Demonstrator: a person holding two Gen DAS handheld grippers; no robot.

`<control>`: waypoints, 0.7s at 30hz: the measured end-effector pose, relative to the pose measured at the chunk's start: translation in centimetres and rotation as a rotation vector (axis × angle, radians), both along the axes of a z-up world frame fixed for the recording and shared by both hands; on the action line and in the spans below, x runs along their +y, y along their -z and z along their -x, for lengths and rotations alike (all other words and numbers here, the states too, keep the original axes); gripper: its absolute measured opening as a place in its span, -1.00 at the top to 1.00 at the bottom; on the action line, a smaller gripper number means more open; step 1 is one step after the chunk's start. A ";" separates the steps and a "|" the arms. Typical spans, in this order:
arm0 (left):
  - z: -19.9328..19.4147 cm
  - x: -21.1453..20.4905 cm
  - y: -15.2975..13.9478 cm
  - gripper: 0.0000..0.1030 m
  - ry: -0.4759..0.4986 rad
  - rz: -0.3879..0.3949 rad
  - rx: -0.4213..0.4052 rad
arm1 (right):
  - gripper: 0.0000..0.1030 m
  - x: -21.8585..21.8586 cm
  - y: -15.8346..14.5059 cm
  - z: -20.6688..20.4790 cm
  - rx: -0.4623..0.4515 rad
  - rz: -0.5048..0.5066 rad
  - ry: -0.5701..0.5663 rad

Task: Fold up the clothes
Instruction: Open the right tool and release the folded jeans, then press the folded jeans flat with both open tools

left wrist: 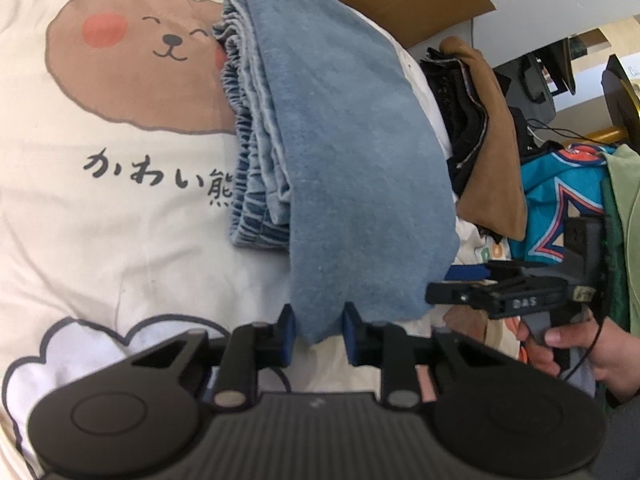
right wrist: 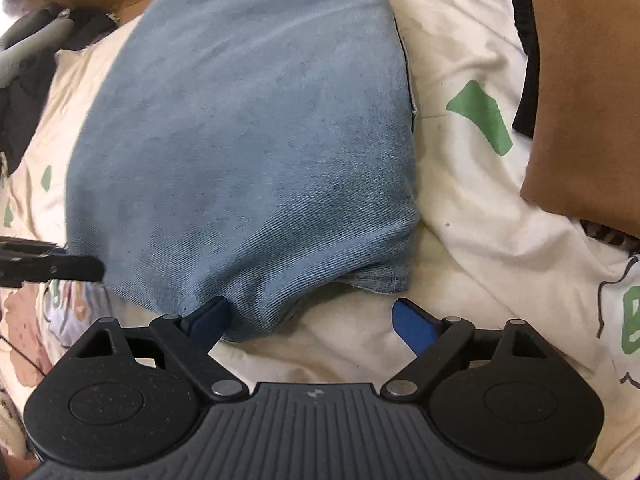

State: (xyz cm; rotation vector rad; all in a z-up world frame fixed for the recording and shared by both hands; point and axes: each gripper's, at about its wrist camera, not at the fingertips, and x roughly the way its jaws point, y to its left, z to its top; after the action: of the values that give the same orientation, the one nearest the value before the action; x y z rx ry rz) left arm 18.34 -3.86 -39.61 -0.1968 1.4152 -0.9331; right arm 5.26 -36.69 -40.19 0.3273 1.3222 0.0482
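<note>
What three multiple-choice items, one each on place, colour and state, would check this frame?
1. Where does the folded garment lie?
A. on the printed bedsheet
B. in a drawer
C. on a chair

2. What colour is it?
A. red
B. blue
C. yellow

3. How does the right tool stand?
A. clamped on a sock
B. out of view
C. fingers spread wide

Key: 1 A, the sheet with the bear print shows all around the garment; 2 B, its cloth is faded denim blue in both views; 3 C, one blue pad stands clear over bare sheet, far from the other pad at the garment's edge.
</note>
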 end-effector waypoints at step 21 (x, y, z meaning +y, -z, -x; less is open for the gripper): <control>-0.2 2.3 -2.2 0.82 -0.002 -0.052 0.031 | -0.66 -3.9 -3.1 1.6 -0.017 -0.066 0.154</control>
State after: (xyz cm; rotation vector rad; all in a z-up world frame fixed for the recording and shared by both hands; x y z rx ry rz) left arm 18.55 -1.53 -37.43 -0.1744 1.4662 -0.8944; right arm 3.64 -40.64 -37.13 0.4834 1.2768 -0.0347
